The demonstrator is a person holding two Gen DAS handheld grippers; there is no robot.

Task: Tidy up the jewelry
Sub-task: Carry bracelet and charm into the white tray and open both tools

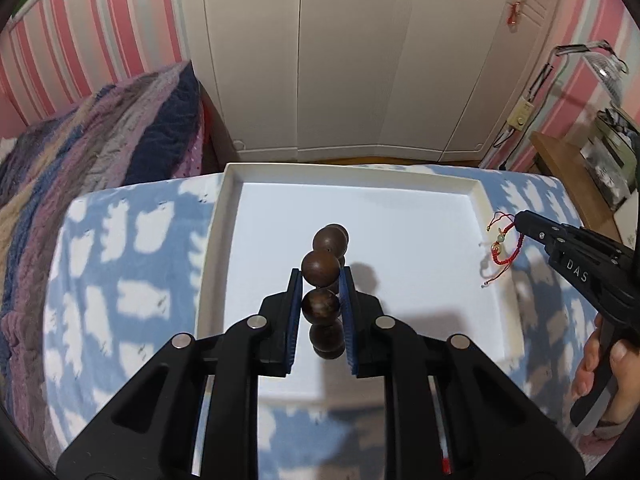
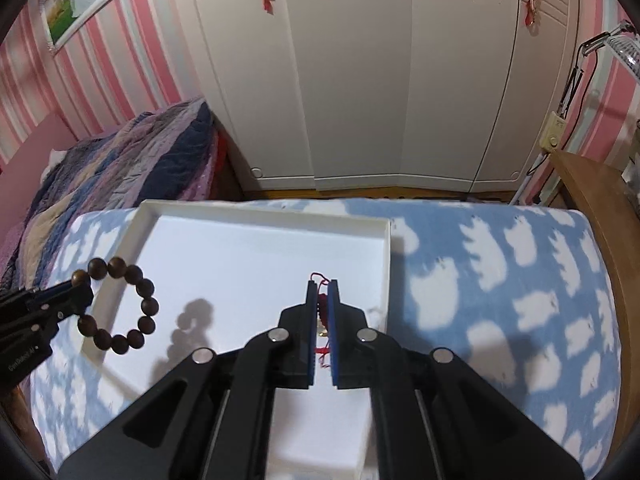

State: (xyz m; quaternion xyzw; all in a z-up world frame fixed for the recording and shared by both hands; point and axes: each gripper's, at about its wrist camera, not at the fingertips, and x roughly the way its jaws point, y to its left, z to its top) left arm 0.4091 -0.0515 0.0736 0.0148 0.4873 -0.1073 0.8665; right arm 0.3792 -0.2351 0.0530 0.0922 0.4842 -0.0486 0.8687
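Two bracelets (image 2: 116, 306) (image 1: 505, 245) clamped (red one mostly hidden).

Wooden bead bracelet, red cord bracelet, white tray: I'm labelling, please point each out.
Dark brown wooden bead bracelet (image 2: 116, 306), right wrist view, point on a right-side bead.
Red cord bracelet (image 1: 505, 242), left wrist view, on its cord.
White shallow tray (image 2: 256, 220), right wrist view, far rim.
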